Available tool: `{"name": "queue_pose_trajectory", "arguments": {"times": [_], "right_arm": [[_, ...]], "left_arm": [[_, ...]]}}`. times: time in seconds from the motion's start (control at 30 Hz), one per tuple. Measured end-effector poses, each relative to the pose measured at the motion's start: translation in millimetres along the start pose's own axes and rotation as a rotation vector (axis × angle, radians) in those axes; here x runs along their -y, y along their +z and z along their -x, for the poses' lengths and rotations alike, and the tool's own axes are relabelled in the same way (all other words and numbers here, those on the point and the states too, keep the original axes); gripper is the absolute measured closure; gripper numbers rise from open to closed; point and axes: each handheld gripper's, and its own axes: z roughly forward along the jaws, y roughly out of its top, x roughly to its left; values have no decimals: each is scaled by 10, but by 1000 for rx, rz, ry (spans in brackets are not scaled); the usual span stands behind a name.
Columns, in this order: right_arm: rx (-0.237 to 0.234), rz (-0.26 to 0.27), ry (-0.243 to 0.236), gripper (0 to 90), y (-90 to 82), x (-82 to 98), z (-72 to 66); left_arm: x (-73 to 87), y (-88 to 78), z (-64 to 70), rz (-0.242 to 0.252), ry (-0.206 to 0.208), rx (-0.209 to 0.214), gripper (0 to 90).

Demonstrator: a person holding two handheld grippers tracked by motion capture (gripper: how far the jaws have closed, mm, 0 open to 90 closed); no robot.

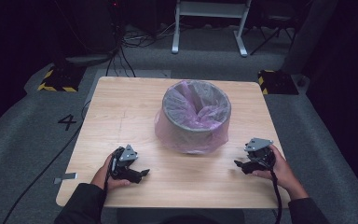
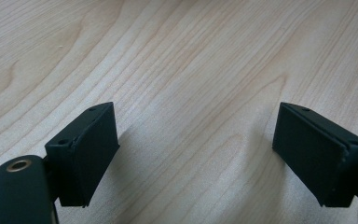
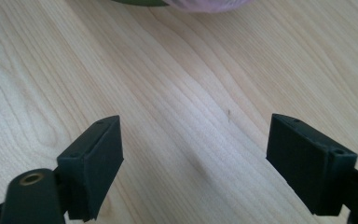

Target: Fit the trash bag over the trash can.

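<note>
At the middle of the wooden tabletop (image 1: 121,107) stands a grey bin (image 1: 196,119), upright, lined with a thin pink bag (image 1: 186,135) whose top is folded out over the rim and hangs loosely down the outer wall. The left gripper (image 1: 142,173) rests low over the near left part of the board, held in the person's left hand (image 1: 103,173), and its jaws point toward the middle; in the left gripper view they stand wide apart with nothing but bare wood grain between them. The right gripper (image 1: 238,164) sits on the near right side in the right hand (image 1: 279,171), its jaws likewise spread wide and empty, and the right gripper view catches a sliver of the bin's base and pink liner (image 3: 205,4) at the top edge, well ahead of the pads. Both grippers are apart from the bin, one on either side of it, so the work looks to be at its outset: a ready stance before any contact with the bag. The next move would probably call for bringing both grippers forward and up to the rim, one on each side, and pinching the folded-over film without snagging or tearing it. The plastic is flimsy, so the pads must close on a gathered fold rather than a single taut layer.
</note>
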Motion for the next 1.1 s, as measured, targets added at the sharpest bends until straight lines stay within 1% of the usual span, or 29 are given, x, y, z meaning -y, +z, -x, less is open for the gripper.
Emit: {"name": "queue_pose_trajectory", "arguments": {"times": [0.13, 0.33, 0.37, 0.4, 0.43, 0.5, 0.57, 0.8, 0.9, 0.93, 1.0, 1.1], "right_arm": [[-8, -3, 12, 185, 20, 55, 1], [-6, -7, 25, 188, 41, 126, -8], [-8, -10, 20, 188, 48, 141, -4], [-4, -14, 29, 188, 52, 151, -14], [3, -11, 34, 188, 56, 163, -20], [-3, -9, 34, 188, 59, 181, -20], [3, 2, 45, 188, 55, 199, -27], [14, 8, 48, 189, 56, 267, -35], [23, 24, 72, 194, 52, 304, -41], [24, 22, 68, 198, 50, 315, -36], [14, 29, 80, 207, 49, 337, -38], [14, 43, 99, 207, 45, 371, -35]], "left_arm": [[0, 0, 0, 0, 1, 0, 139], [0, -1, 0, 0, 0, -1, 139], [0, -1, 1, 0, 0, -1, 139], [0, 0, 1, 0, 0, -1, 139], [0, 0, 1, 0, 0, -1, 139], [0, 0, 1, 0, 0, -1, 139], [0, 0, 1, 0, 0, -1, 139], [0, 0, 1, 0, 0, -1, 139], [2, -1, 3, 0, -3, -2, 139], [2, -2, 3, 0, -3, -2, 139], [2, -2, 3, 0, -4, -2, 139], [2, -1, 3, 0, -4, -2, 139]]}}
